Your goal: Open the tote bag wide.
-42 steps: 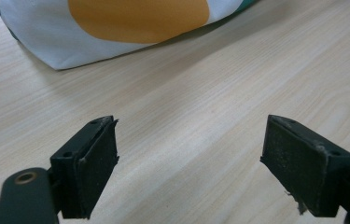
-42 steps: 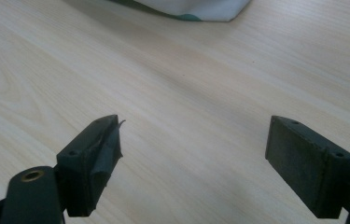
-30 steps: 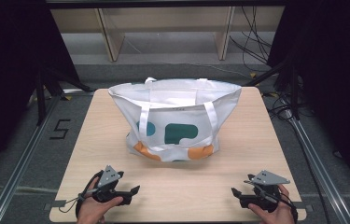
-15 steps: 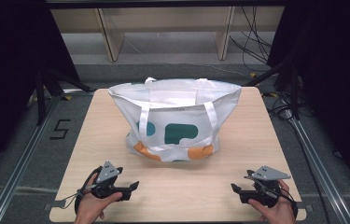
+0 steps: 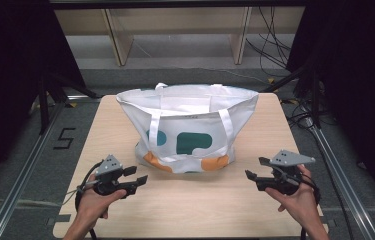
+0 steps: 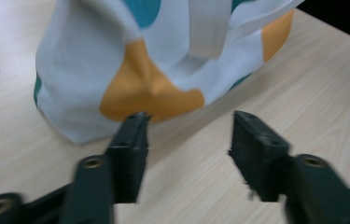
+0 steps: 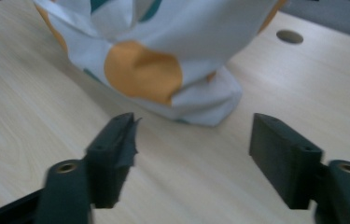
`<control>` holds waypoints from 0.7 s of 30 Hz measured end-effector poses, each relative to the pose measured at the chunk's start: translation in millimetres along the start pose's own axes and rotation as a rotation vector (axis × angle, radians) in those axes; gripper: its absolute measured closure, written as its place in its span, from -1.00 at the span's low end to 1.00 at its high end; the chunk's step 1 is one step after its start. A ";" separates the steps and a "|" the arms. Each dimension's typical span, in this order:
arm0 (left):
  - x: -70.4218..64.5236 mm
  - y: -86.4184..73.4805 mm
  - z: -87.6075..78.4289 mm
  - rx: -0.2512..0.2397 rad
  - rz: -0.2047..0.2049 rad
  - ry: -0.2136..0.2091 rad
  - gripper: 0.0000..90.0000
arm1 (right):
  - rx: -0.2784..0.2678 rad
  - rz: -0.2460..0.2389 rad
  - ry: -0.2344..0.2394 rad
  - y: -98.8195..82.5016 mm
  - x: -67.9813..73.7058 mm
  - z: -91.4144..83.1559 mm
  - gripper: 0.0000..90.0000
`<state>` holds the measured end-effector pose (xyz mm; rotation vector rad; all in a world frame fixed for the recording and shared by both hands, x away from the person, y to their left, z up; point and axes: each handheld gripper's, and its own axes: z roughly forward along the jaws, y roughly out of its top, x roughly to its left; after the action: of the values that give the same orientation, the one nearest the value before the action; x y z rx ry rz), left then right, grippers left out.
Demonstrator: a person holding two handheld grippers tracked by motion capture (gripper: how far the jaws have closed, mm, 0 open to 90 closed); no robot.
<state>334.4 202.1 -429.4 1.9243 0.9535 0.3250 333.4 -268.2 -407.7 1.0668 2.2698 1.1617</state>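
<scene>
High view: tote bag [image 5: 187,127] upright mid counter [image 5: 185,210], left gripper [image 5: 136,176] and right gripper [image 5: 256,170] both released, empty, near bag.

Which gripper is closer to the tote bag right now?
Left. The left gripper sits just off the tote bag at its front-left corner, jaws open; the right gripper is open, farther off the front-right corner.

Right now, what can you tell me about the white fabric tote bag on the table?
The white fabric tote bag with teal and orange blobs stands upright at the middle of the light wooden table, mouth open and sagging slightly. Two white strap handles hang down its front. Its creased bottom corners rest on the tabletop. Both hand-held grippers sit apart from it, jaws open, nothing touching the bag.
</scene>
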 end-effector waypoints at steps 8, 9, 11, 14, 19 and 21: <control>2.8 40.1 -9.8 -0.015 0.062 -0.043 0.93 | -0.046 -0.103 0.009 50.0 -10.6 -8.3 0.79; 4.2 44.5 -9.4 -0.016 0.067 -0.063 0.97 | -0.049 -0.112 0.015 55.1 -11.4 -8.3 0.87; 5.4 56.3 -10.8 -0.016 0.065 -0.055 0.99 | -0.061 -0.157 0.013 67.0 -14.9 -7.5 1.00; 8.7 75.2 -12.6 -0.032 0.080 -0.053 0.99 | -0.068 -0.164 0.007 84.1 -16.9 -6.6 1.00; 9.2 116.7 -15.5 -0.043 0.104 -0.044 0.99 | -0.091 -0.175 -0.009 125.1 -20.9 -6.9 1.00; 10.9 131.9 -14.4 -0.057 0.098 -0.048 0.99 | -0.101 -0.178 -0.014 129.9 -21.4 -6.1 1.00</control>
<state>397.5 184.3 -313.5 1.9218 0.8117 0.3577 402.8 -239.5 -299.4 0.8145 2.2177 1.1777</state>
